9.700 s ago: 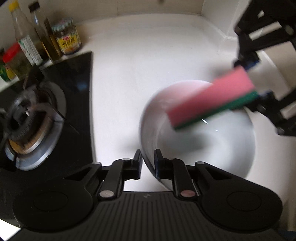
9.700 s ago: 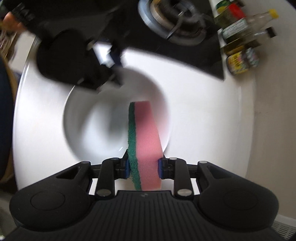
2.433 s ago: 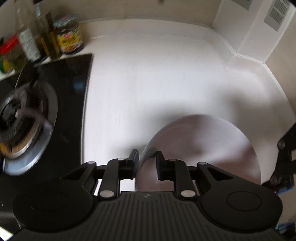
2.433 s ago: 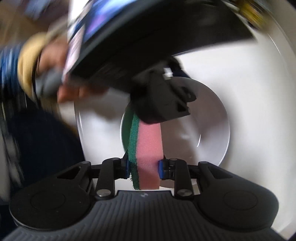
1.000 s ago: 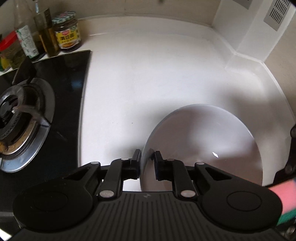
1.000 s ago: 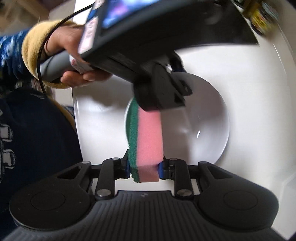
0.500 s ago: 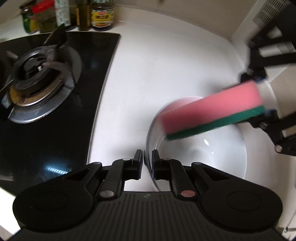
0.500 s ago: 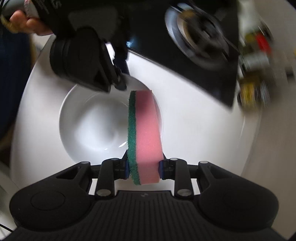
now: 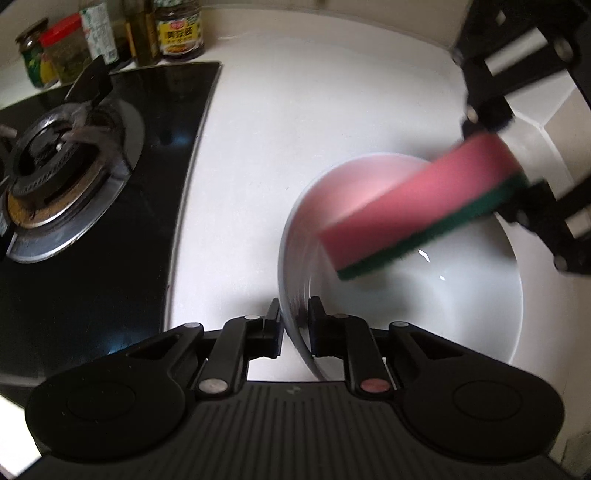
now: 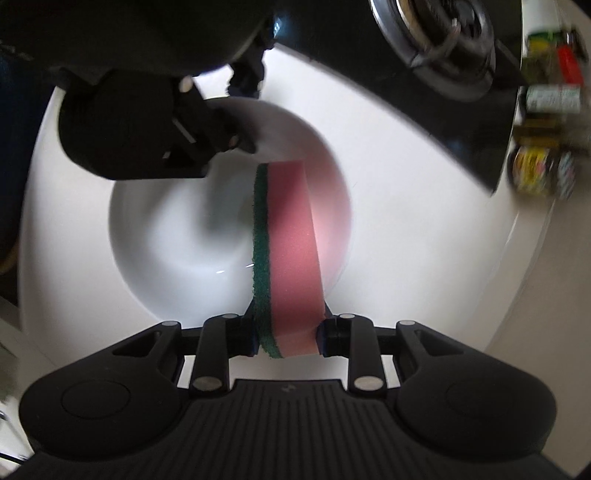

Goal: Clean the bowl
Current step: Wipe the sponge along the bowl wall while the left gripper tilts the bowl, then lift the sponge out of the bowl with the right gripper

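A white bowl [image 9: 443, 295] sits on the white counter, its near rim blurred. The rim stands between the fingers of my left gripper [image 9: 294, 325], whose jaws are opening. One finger is outside the wall and one inside, and the pads do not look clamped on it. My right gripper [image 10: 288, 332] is shut on a pink sponge [image 10: 291, 240] with a green scouring side. The sponge reaches down into the bowl [image 10: 166, 229] against its far inner wall. From the left wrist, the sponge [image 9: 417, 206] slants across the bowl from the upper right.
A black glass hob [image 9: 110, 229] with a gas burner [image 9: 62, 147] lies left of the bowl. Jars and bottles [image 9: 177, 29] stand along the back wall. Bare white counter [image 9: 314, 92] stretches behind the bowl to a wall corner at the right.
The sponge came in from the right edge over the bowl and has sunk against its inner wall. My left jaws stand a little wider around the rim.
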`<state>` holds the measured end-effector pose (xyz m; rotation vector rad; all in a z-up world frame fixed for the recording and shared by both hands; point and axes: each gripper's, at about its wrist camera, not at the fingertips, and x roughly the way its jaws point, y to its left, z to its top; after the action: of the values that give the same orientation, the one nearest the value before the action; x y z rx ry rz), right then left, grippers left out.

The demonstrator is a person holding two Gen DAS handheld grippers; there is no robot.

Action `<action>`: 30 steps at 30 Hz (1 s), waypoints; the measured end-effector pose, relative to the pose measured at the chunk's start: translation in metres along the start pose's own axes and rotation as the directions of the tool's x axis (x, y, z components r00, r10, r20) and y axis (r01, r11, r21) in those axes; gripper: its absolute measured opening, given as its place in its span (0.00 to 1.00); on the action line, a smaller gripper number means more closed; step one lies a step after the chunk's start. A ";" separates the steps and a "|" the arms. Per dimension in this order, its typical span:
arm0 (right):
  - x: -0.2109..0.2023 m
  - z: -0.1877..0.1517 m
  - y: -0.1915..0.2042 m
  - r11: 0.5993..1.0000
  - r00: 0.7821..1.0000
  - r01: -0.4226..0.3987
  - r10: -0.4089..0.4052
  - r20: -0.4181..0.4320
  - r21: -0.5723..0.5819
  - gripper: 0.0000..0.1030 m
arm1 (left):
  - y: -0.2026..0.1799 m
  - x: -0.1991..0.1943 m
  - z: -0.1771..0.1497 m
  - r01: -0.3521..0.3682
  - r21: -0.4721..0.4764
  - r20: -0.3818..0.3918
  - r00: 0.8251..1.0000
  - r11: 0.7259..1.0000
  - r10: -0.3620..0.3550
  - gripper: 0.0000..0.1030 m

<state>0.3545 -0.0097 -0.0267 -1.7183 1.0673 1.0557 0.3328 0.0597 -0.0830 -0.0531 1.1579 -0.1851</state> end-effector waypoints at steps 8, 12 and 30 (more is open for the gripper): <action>-0.011 -0.018 0.008 0.927 0.957 -0.287 0.268 0.111 0.241 0.24 | -0.004 0.015 0.019 0.069 0.054 0.024 0.997 0.996 -0.070 0.19; -0.014 -0.049 -0.006 0.791 0.891 -0.444 0.338 0.304 0.422 0.23 | -0.007 0.025 0.032 0.125 0.089 0.005 0.992 0.988 -0.126 0.19; -0.065 -0.078 -0.027 0.947 0.942 0.102 -0.190 0.276 0.306 0.24 | -0.021 -0.016 0.008 -0.024 0.098 0.070 0.997 0.995 0.017 0.08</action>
<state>0.3786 -0.0596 0.0628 -1.3304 0.8351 0.9761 0.3311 0.0409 -0.0628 0.0397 1.0787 -0.2203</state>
